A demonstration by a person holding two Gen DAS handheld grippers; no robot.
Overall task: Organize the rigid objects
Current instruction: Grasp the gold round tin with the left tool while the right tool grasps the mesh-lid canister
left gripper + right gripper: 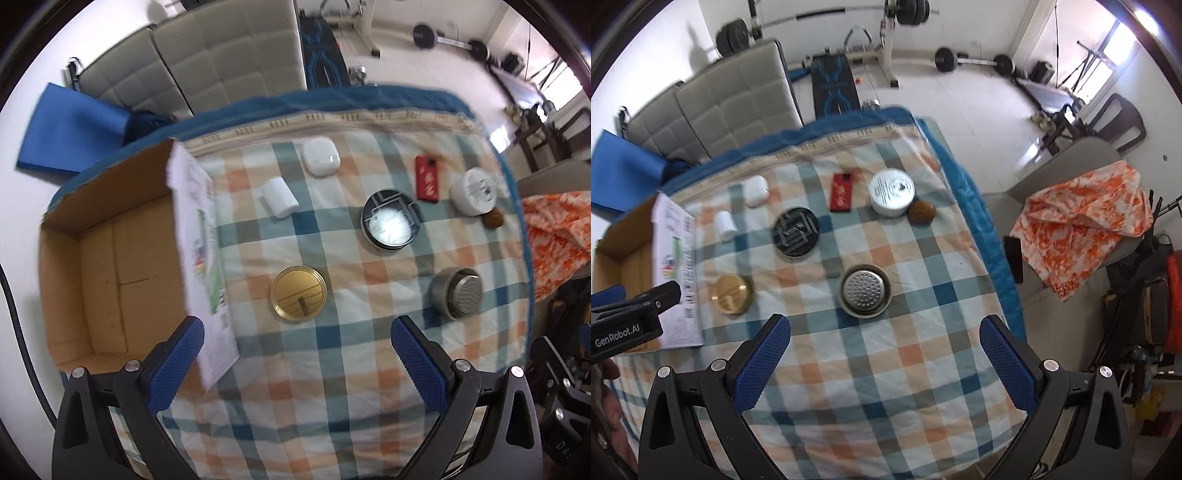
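Both grippers hang above the near edge of the checked cloth [886, 369] with nothing between their blue pads. The left gripper [295, 363] has its jaws spread wide, and the right gripper [884, 360] is spread just as wide, so neither holds anything yet.

Nearest, at about 12 o'clock of the left gripper, lies the gold lid [298, 293], flat and just beside the box's folded-out flap. At 12 o'clock of the right gripper sits the steel strainer cup [865, 290], upright with its perforated face up. Both sit roughly in line with a gripper, which looks like an easy first pick for each hand.

At 9 to 10 o'clock in the left wrist view stands the open cardboard box [92, 266], empty as far as can be seen; it is probably the destination, its printed flap [199, 236] laid outward on the cloth.

Farther out, the black round tin [796, 231] lies mid-cloth, and the white cylinder [726, 225] lies on its side at 11 o'clock. Farthest are the white case [756, 191], the red card box [841, 192], the white jar [892, 192] and, touching or just beside it, a brown nut-like object [922, 212] at 1 o'clock.

Both tools point down and forward over the table, side by side.
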